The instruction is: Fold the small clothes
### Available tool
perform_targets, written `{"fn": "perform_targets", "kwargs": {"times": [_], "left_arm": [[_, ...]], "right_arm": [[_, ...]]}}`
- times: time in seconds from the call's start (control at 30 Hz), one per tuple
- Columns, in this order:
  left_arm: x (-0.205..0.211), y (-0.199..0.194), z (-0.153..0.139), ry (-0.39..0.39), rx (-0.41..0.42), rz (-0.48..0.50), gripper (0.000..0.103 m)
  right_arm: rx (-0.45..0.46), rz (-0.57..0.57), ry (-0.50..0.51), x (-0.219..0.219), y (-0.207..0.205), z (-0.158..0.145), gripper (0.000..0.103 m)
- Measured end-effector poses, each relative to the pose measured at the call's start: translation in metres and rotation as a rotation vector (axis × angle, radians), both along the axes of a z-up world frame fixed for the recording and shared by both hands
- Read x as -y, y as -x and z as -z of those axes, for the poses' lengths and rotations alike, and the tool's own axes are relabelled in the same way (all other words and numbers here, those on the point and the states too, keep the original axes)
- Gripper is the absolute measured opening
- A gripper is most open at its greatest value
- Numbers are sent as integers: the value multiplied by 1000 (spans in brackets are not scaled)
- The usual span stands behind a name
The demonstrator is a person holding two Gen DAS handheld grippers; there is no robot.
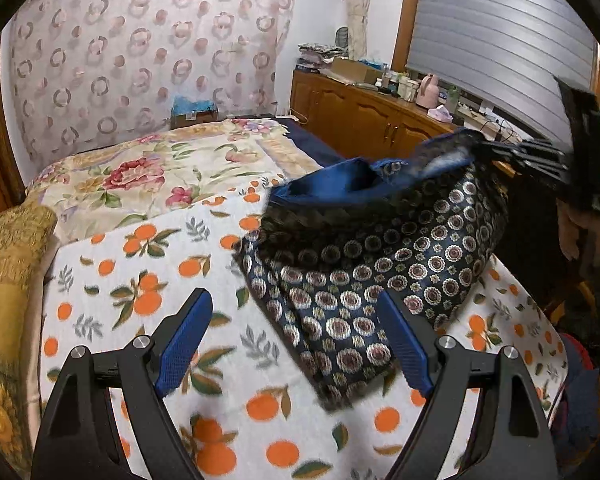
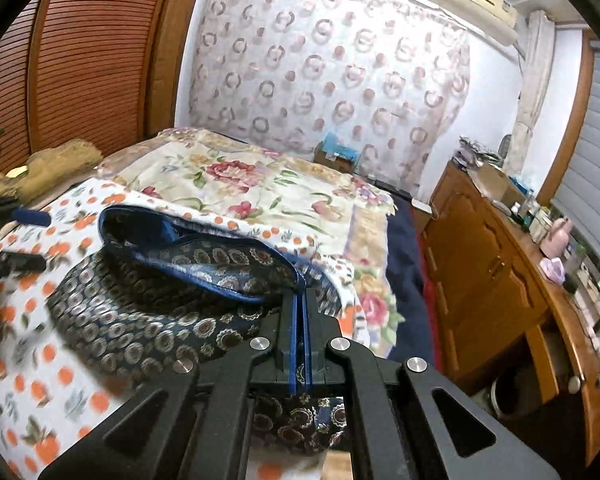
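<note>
Your right gripper (image 2: 301, 300) is clamped tight on the blue-trimmed edge of the garment (image 2: 148, 312), a dark navy piece printed with round medallions; the cloth is pinched between the two closed blue pads and a bit of it hangs below them. From the left wrist view, that same gripper (image 1: 496, 150) sits at the upper right, holding one corner of the garment (image 1: 364, 280) up off the blanket (image 1: 148, 280), so the blue lining gapes open like a pocket facing left. The garment's long axis runs on a diagonal in that view: its low end lies flat on the orange-print blanket near the bottom centre, close to your left fingers, and it rises toward the raised corner at upper right. Your left gripper (image 1: 296, 344) stands wide open above the blanket, nothing between its pads; its right finger (image 1: 406, 344) overlaps the garment's lower part, though you cannot tell whether it touches. Behind the blanket lies a floral quilt (image 1: 152, 172), and a wooden cabinet (image 1: 364, 116) runs along the right wall.
</note>
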State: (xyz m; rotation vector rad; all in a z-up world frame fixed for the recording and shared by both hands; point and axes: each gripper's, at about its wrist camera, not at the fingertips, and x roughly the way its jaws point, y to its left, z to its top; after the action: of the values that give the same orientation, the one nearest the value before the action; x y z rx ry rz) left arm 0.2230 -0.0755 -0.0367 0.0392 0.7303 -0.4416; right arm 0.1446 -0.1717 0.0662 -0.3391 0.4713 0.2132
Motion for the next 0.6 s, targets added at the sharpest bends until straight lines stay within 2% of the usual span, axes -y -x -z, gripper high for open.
{"fn": "perform_targets", "kwargs": {"times": [0.1,0.23,0.4,0.43,0.5,0.57,0.6], "left_arm": [[6,-15,0,-13,1,-5,85],[9,-35,6,-20,-19,-23,85],[14,-57,16,-35,-53,-26,85],[16,-61,18,-41,-56,-24,85],[20,-70,23,-56,-67,-22,85],[24,-77,27,-66,-79,-18,85],[25,-80,29,-65,-87,-13,85]], "right_arm": [[-22,-7,-24,3,-27,7,2],[-93,5,-115,15,-65,22,2],[-115,93,-145,41,-94,25,2],[-113,104,-150,41,-94,24,4],[-102,132,-154,35,-96,22,17],[-88,125,-179,35,-85,19,36],[-81,122,-188,34,-78,18,42]]}}
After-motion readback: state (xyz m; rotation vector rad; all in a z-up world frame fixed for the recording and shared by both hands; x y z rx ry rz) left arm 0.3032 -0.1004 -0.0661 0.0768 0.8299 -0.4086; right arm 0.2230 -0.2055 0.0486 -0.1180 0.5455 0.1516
